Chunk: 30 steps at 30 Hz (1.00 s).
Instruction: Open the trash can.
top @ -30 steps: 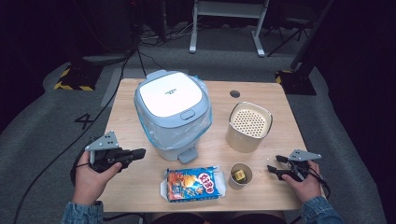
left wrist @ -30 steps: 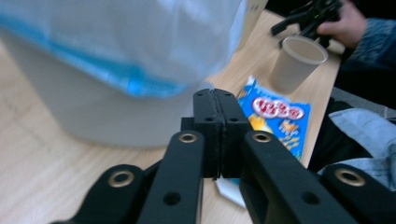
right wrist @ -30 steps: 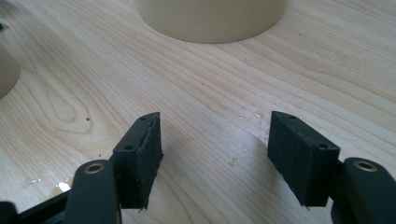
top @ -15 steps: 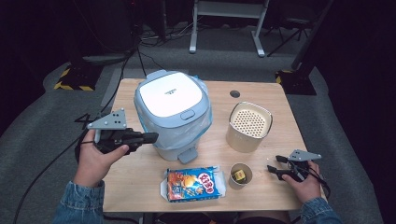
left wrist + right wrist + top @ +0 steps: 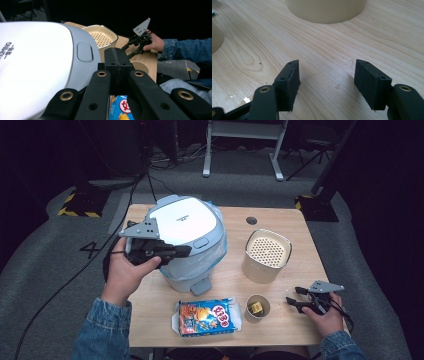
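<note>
Item: lidded white-and-blue bin [image 5: 189, 240], upright at the left-centre of a light wooden table [image 5: 300, 225]. Its domed lid faces up; the lid's latch button and the grey foot pedal [image 5: 200, 285] at its base both point toward the person's edge. The lid's long axis runs from the far-left corner toward the near right. Left gripper [image 5: 186, 251]: jaws clenched together on nothing, level, tips over the lid's near-left edge; contact with the lid cannot be told. Right gripper [image 5: 292, 295]: jaws released and apart over bare wood at the near-right corner, well apart from the bin. Also on the table: a cream perforated-top canister [image 5: 266, 255], a small paper cup [image 5: 257, 307], and a colourful snack packet [image 5: 205, 316] lying flat. Surroundings: dark room, grey carpeted floor, cables, hazard-striped tape.
</note>
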Tool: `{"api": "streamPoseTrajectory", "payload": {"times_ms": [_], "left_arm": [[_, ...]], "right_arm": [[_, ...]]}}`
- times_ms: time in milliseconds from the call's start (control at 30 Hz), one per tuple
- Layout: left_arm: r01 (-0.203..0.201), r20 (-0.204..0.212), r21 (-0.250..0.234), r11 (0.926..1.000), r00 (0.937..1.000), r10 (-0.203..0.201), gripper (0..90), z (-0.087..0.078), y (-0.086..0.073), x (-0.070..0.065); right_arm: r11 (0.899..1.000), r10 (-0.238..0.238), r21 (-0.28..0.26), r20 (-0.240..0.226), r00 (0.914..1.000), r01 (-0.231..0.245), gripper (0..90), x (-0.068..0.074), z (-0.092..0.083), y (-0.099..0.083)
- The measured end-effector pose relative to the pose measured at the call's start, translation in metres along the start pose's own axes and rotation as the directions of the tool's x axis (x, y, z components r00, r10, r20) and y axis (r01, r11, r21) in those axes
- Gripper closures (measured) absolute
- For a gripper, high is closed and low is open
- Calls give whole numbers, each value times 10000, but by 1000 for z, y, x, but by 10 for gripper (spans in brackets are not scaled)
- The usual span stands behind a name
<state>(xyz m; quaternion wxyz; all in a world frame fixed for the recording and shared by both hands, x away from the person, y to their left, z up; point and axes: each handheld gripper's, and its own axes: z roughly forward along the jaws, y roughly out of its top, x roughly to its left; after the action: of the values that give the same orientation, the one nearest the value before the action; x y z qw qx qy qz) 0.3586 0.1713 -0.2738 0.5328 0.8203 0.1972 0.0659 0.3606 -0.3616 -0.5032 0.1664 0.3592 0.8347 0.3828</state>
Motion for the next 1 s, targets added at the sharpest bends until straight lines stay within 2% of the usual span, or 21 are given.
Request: {"api": "streamPoseTrajectory", "payload": {"times_ms": [100, 167, 267, 333, 433, 467, 567, 633, 667, 700, 767, 900, 1000], "left_arm": [[-75, -393, 120, 9999, 9992, 79, 900, 8, 3, 4], [45, -270, 27, 10000, 9996, -45, 900, 14, 6, 7], [70, -360, 112, 9999, 9993, -66, 900, 18, 7, 7], [153, -595, 330, 9993, 9981, -133, 900, 23, 9, 8], [159, -735, 455, 9988, 9972, -125, 900, 26, 10, 9], [150, -909, 644, 9978, 9958, -91, 900, 29, 10, 10], [124, -1074, 665, 9977, 9942, -52, 900, 31, 9, 11], [77, -1181, 727, 9973, 9930, 10, 900, 31, 11, 11], [4, -1465, 820, 9966, 9891, 117, 899, 31, 12, 9], [4, -1465, 820, 9966, 9891, 117, 900, 31, 12, 9], [-132, -1693, 1046, 9944, 9851, 309, 899, 32, 15, 8], [-172, -1703, 1256, 9919, 9846, 387, 900, 35, 19, 7], [-345, -1915, 1594, 9866, 9793, 652, 900, 37, 22, 4]], "right_arm": [[10000, 4, 1, -2, 10000, -4, 375, 0, 0, 0], [10000, -2, 0, 2, 10000, 2, 375, 0, 0, 0], [10000, 1, 0, 1, 10000, -1, 375, 0, 0, 0], [10000, 0, 1, -1, 10000, 0, 375, 0, 0, 0], [10000, 0, -1, -1, 10000, 0, 375, 0, 0, 0], [10000, -2, -3, 1, 10000, 2, 376, 0, 0, 0], [10000, -4, -4, 2, 10000, 4, 375, 0, 0, 0], [10000, -4, -3, 2, 10000, 4, 375, 0, 0, 0], [10000, -5, -3, 3, 10000, 5, 375, 0, 0, 0], [10000, -2, -1, 2, 10000, 2, 375, 0, 0, 0], [10000, -2, -1, 1, 10000, 2, 375, 0, 0, 0], [10000, -1, -1, -1, 10000, 1, 375, 0, 0, 0], [10000, -1, 0, -3, 10000, 1, 375, 0, 0, 0]]}}
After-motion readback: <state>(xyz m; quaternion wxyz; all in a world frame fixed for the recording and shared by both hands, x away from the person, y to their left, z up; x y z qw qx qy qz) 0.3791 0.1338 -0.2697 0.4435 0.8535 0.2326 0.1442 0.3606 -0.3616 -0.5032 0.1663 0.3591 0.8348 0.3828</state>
